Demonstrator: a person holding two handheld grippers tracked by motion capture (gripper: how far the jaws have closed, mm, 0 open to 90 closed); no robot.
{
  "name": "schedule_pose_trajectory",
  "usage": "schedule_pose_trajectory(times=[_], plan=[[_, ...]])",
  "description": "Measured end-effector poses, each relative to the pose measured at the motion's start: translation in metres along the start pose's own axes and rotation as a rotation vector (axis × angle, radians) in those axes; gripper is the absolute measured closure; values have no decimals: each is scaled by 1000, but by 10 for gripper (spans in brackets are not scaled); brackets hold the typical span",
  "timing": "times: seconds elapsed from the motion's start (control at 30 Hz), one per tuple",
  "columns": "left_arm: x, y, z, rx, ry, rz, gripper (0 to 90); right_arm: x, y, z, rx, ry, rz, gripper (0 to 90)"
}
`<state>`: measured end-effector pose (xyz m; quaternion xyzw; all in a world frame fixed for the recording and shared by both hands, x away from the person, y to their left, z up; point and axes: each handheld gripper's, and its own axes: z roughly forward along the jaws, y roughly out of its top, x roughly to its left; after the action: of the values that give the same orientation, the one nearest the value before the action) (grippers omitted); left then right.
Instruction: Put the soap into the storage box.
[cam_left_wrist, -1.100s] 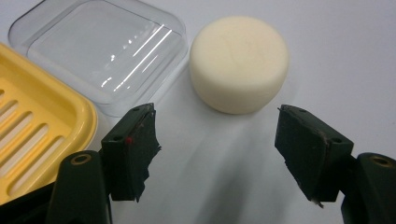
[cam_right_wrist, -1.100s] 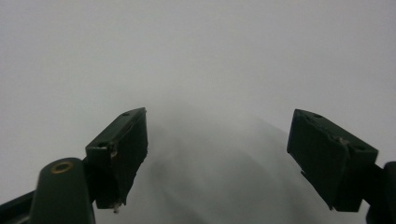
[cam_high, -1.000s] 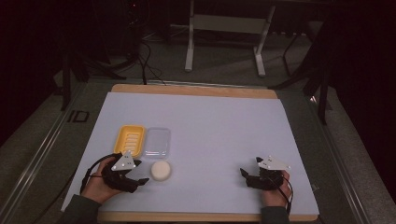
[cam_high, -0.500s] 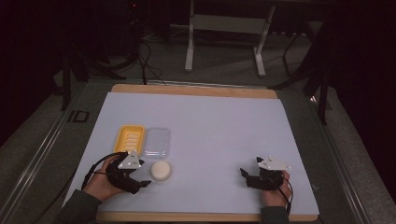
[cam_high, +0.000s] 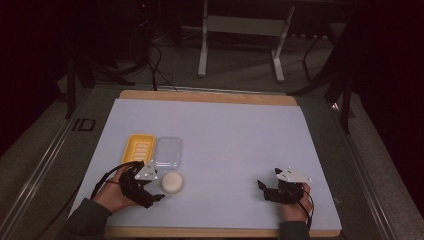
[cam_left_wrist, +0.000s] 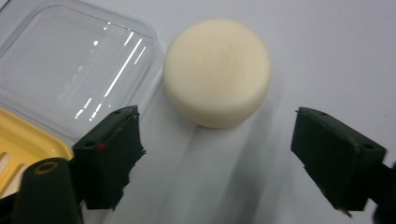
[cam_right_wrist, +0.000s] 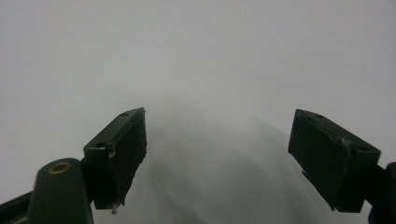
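A round cream-coloured bar of soap (cam_high: 172, 182) (cam_left_wrist: 217, 72) lies on the white table cover. Just behind it sit a yellow soap tray (cam_high: 138, 148) (cam_left_wrist: 14, 149) and, to its right, a clear plastic lid (cam_high: 168, 153) (cam_left_wrist: 70, 70). My left gripper (cam_high: 156, 190) (cam_left_wrist: 217, 158) is open, low over the table, its jaws wide apart with the soap just ahead of them and not between them. My right gripper (cam_high: 263, 189) (cam_right_wrist: 217, 158) rests open at the front right of the table, nothing between its jaws.
The white cover (cam_high: 230, 145) lies over a wooden board (cam_high: 210, 96) whose edge shows at the back. A metal stand (cam_high: 240, 30) and cables (cam_high: 155, 55) are on the dark floor beyond the table.
My left gripper has shifted slightly forward and right, closer to the soap. The right gripper has stayed put.
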<state>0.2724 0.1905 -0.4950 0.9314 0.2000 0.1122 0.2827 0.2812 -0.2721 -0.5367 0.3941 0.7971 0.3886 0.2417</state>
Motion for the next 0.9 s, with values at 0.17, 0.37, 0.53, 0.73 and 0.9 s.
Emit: schedule_pose_trajectory(times=[0.17, 0.37, 0.53, 0.73, 0.9], plan=[[1, 6, 0, 19, -4, 24, 156, 0, 0, 0, 1, -1, 1, 194], [2, 12, 4, 42, -11, 36, 133, 0, 0, 0, 2, -1, 2, 194], [2, 18, 7, 54, -15, 47, 113, 0, 0, 0, 2, 0, 0, 194], [3, 23, 10, 65, -24, 57, 90, 0, 0, 0, 4, 0, -1, 194], [5, 27, 13, 72, -27, 69, 85, 0, 0, 0, 0, -2, 0, 194]])
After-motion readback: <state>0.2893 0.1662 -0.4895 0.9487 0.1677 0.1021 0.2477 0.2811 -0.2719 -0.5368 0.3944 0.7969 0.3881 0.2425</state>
